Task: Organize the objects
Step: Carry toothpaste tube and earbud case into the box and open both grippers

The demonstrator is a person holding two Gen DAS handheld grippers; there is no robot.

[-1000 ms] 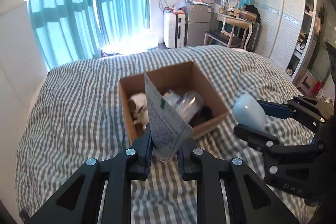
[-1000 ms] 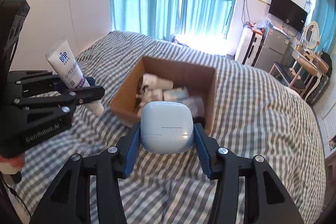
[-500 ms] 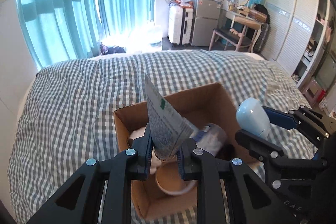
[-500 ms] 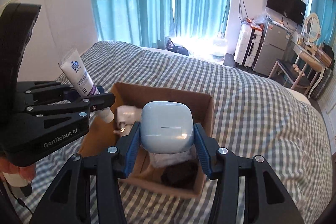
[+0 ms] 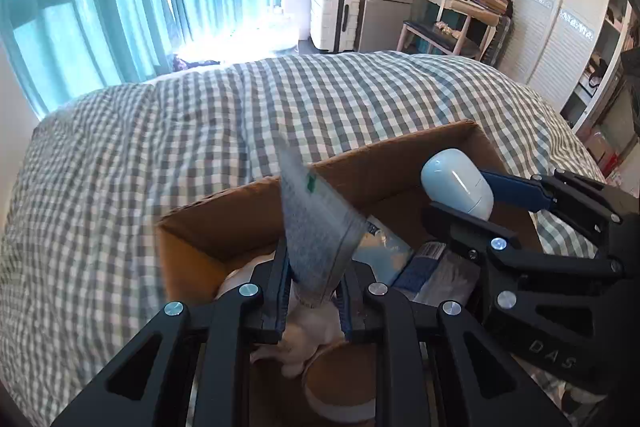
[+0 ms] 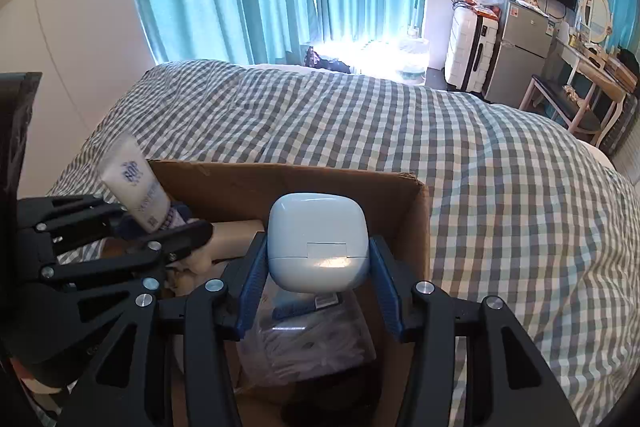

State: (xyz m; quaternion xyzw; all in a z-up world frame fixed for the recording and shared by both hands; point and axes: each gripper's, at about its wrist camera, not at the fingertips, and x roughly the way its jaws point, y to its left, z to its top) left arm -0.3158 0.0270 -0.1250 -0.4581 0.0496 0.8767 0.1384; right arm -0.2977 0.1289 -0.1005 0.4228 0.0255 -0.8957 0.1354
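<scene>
On the checked quilt (image 5: 200,131), jaws pinch a flat tube (image 5: 316,239) and a rounded glossy case (image 6: 318,241) over a cardboard box (image 6: 280,183).

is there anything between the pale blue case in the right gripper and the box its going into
Nothing visible bars the way. The right gripper holds the pale blue case directly over the open cardboard box. Below it a clear plastic bag already lies inside, so the case would land on that.

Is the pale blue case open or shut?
Shut. The case in the right tool shows its lid down, with only a thin seam above the box.
</scene>
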